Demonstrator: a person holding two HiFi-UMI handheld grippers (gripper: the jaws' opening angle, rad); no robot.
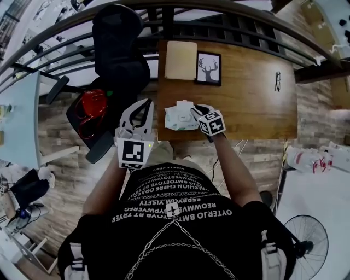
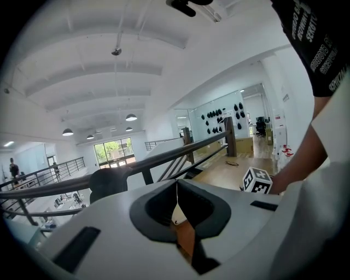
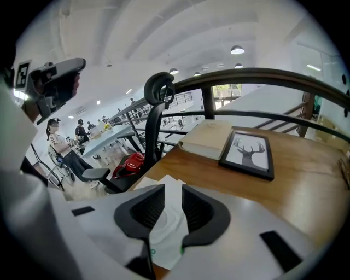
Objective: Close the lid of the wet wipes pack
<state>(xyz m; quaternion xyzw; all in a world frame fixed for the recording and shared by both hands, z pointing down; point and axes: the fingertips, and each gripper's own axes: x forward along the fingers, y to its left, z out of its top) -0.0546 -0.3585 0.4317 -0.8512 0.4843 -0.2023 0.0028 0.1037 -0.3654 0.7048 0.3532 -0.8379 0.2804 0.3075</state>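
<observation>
The wet wipes pack (image 1: pixel 179 118), white with green print, lies near the front left of the wooden table (image 1: pixel 257 104). A white flap (image 1: pixel 184 103) sticks out at its far edge. My right gripper (image 1: pixel 196 111) is at the pack's right end, pointing down at it. In the right gripper view its jaws (image 3: pixel 172 198) stand apart, with the pack (image 3: pixel 167 221) showing in the gap below them; nothing is clamped. My left gripper (image 1: pixel 138 116) hangs off the table's left edge, away from the pack. Its jaws (image 2: pixel 176 188) meet on nothing.
A framed deer picture (image 1: pixel 208 68) and a beige book (image 1: pixel 181 60) lie at the table's far left. Glasses (image 1: pixel 278 81) rest at the far right. A black office chair (image 1: pixel 117 60) and a red bag (image 1: pixel 92 106) stand left of the table. A railing (image 1: pixel 229 11) runs behind.
</observation>
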